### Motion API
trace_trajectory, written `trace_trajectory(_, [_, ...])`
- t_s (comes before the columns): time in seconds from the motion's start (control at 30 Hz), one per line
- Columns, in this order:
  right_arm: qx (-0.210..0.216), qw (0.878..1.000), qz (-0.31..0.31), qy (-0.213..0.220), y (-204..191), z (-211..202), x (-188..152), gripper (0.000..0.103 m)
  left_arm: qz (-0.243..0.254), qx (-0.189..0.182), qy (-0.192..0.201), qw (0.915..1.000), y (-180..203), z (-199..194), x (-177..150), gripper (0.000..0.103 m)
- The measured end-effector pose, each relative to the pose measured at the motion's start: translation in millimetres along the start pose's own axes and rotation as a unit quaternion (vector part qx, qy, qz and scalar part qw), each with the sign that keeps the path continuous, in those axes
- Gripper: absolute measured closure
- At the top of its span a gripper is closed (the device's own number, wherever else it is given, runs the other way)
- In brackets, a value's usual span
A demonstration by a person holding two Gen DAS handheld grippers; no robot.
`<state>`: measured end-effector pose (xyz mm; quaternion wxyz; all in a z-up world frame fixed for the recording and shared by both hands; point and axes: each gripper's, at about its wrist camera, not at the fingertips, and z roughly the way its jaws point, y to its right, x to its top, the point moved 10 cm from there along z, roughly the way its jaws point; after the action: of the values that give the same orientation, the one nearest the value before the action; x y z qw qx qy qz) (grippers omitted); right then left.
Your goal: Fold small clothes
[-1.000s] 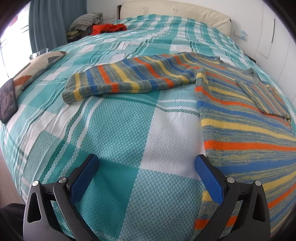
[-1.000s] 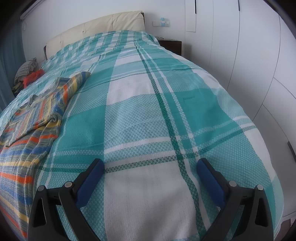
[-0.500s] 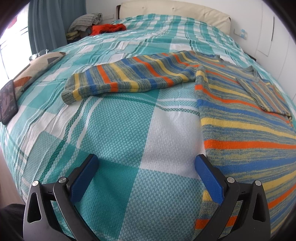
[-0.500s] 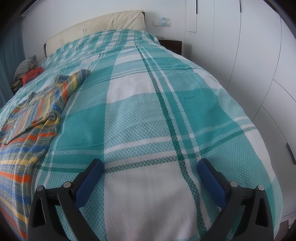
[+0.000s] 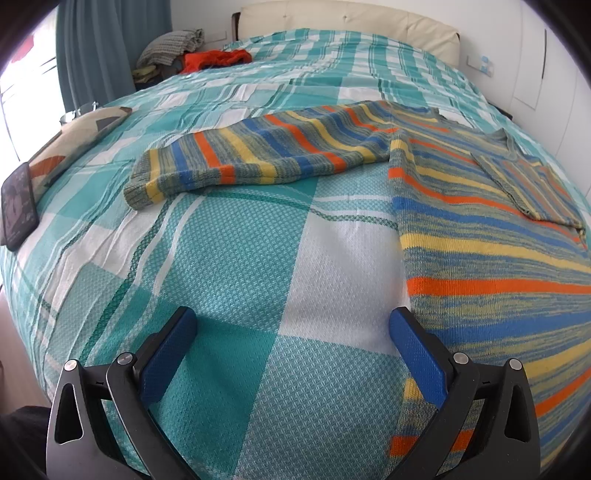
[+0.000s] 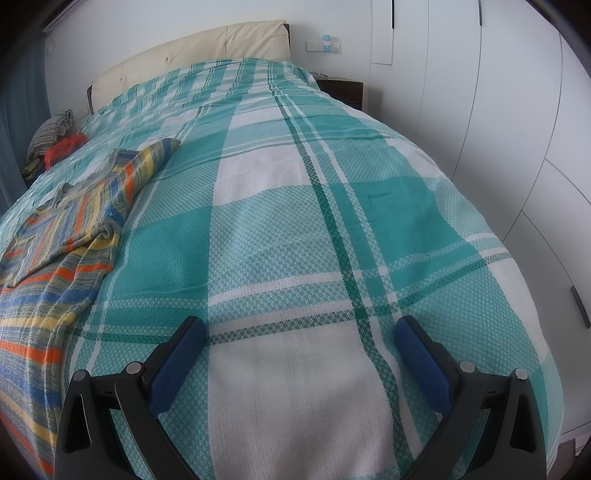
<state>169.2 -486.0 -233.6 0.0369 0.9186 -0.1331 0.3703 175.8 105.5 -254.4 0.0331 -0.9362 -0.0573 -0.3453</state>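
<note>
**Both grippers wide and empty over the bed, sweater half folded**

The striped sweater point(image 5: 480, 229) lay flat on the teal plaid bedspread point(image 5: 236, 258). Its one sleeve point(image 5: 258, 158) reached out straight to the left, and the other sleeve point(image 5: 532, 188) lay folded in over the chest. The left gripper point(image 5: 291, 332) hovered above bare bedspread with its jaws spread wide and nothing between them; its right finger point(image 5: 417, 354) stood just at the sweater's side edge near the hem. The right gripper point(image 6: 299, 339) was equally wide and empty, well apart from the sweater point(image 6: 62, 236), which lay along the left of its view. Open bedspread point(image 6: 332, 221) ran from it to the bed's right edge, beside the white wardrobe doors point(image 6: 517, 110). On the left edge of the bed lay a patterned cushion point(image 5: 74, 136) and a dark phone point(image 5: 18, 206); a heap of clothes point(image 5: 192, 55) sat by the headboard point(image 5: 351, 22).

Against a second earlier, the left view had hardly altered. In the right view the sweater sat a little further left, so the gripper had turned slightly away from it.
</note>
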Motion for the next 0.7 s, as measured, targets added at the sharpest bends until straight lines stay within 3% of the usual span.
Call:
trace_trajectory(0.57, [0.0,1.0,0.0,0.0,0.1,0.3,0.0,0.001,0.001,0.001,-0.001,1.0,0.8,-1.2,-0.3,0.0])
trace_trajectory(0.7, [-0.001,1.0,0.0,0.0,0.1,0.2,-0.2,0.001,-0.006,-0.015,-0.041,0.999,-0.5,-5.8,1.5,0.001])
